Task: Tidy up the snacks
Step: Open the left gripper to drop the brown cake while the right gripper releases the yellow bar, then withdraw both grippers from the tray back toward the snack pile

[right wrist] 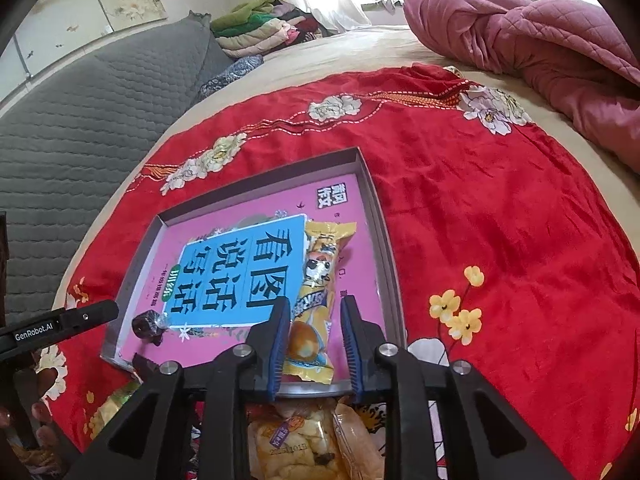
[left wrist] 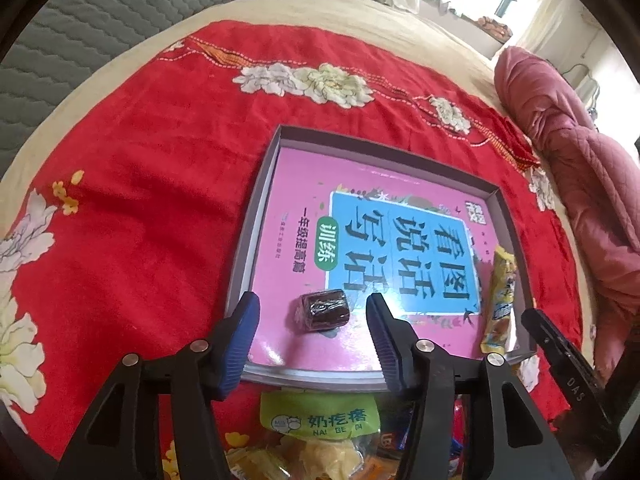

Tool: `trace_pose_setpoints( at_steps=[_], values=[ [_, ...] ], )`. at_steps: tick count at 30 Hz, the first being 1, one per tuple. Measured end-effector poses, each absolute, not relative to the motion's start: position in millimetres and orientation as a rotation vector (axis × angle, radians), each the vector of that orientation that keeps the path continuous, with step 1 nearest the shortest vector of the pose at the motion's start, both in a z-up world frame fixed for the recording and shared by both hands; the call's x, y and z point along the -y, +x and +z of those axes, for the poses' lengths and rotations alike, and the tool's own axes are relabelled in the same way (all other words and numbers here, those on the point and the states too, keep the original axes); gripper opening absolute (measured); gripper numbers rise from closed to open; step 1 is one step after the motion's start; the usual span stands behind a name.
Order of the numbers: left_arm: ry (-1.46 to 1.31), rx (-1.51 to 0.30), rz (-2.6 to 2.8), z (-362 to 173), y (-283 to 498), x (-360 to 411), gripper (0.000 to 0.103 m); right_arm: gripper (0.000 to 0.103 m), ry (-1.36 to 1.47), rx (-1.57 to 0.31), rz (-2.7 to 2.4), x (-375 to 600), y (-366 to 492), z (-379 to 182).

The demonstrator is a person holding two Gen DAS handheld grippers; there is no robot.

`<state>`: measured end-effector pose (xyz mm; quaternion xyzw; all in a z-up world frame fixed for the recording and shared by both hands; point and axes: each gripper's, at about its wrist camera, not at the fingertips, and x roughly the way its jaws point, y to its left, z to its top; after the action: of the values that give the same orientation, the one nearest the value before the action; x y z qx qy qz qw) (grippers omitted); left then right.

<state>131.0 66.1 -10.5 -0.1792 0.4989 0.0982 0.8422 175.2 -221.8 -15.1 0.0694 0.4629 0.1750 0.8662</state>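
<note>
A shallow grey box (left wrist: 256, 208) (right wrist: 376, 216) lies on a red flowered cloth, with a pink and blue book inside it. A dark wrapped candy (left wrist: 324, 310) (right wrist: 147, 325) lies on the book near the box's front edge. My left gripper (left wrist: 312, 320) is open, its blue pads on either side of the candy and apart from it. A yellow snack packet (right wrist: 316, 300) (left wrist: 500, 304) lies along the box's right side. My right gripper (right wrist: 316, 332) is open around the packet's near end; the left pad is close against it.
A heap of loose snack bags (left wrist: 320, 432) (right wrist: 304, 440) lies on the cloth just in front of the box. A pink quilt (right wrist: 540, 40) is bunched at the far right, a grey padded headboard (right wrist: 80, 128) at the left, folded clothes (right wrist: 260, 28) behind.
</note>
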Motion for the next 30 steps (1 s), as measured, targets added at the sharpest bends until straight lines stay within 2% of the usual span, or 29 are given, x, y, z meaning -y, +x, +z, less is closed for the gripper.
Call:
trace_pose_setpoints(
  at_steps=[4,9,16,20,30],
  values=[
    [-0.383,-1.037,0.199,-1,128,-67,0.059,0.029,0.13,-0.941,0.38,219,172,-8],
    [-0.385,-1.015,0.187,13,123,-68,0.059,0.036,0.118,-0.9,0.408,216,168,3],
    [-0.382,-0.993,0.19,31,109,-70,0.059,0.038,0.134,-0.862,0.446,217,163,16],
    [-0.382,-0.986,0.199,40,102,-71,0.059,0.045,0.147,-0.847,0.459,222,160,23],
    [-0.369,-0.966,0.214,59,83,-75,0.059,0.046,0.187,-0.818,0.486,234,150,37]
  ],
)
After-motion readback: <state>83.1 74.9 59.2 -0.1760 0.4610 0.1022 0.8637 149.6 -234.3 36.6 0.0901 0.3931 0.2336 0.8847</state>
